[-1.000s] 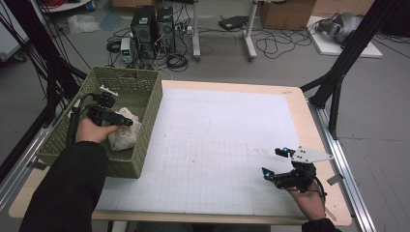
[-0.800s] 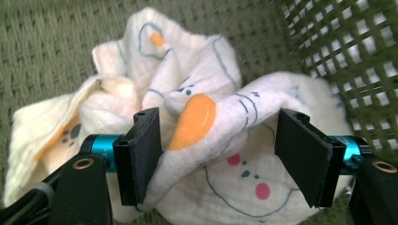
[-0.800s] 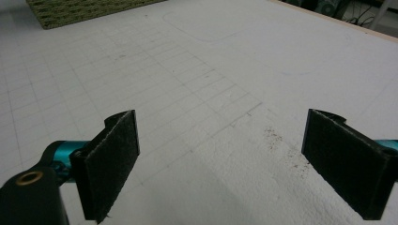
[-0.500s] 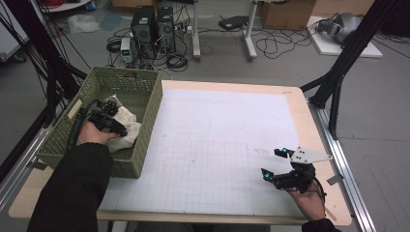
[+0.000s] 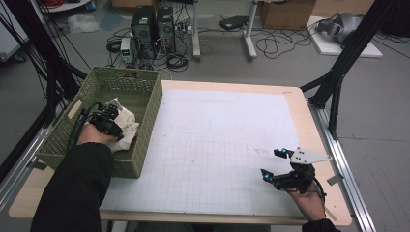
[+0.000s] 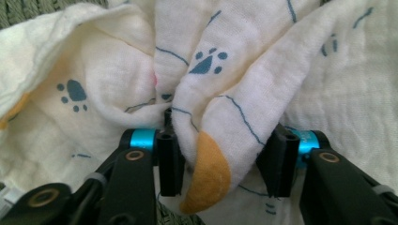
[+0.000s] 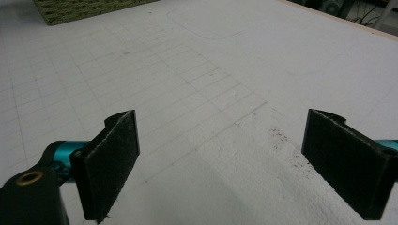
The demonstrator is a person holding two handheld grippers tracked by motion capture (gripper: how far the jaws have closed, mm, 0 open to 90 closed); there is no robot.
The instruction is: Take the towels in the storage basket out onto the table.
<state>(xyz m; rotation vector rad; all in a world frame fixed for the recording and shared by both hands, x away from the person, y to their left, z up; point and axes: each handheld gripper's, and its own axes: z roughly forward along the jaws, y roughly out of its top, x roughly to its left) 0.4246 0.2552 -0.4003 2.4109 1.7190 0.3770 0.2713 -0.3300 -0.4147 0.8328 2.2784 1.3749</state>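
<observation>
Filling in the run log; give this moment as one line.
left gripper: closing on cloth in basket | right gripper: open over table

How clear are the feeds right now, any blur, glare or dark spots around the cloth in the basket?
High view: soft and grainy, even light, no glare; the cloth reads as a pale lump in the basket. Left gripper view: cloth sharp, paw prints crisp, hand-held gripper body slightly soft. Right gripper view: pads sharp, far mat hazy.

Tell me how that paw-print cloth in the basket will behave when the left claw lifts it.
The cloth looks thin and crumpled, so it will probably hang limp and trail. A fold sits between the left claw, whose jaws have just been closing; only that bunch may rise first. It likely weighs little, though it might snag the woven basket.
</observation>
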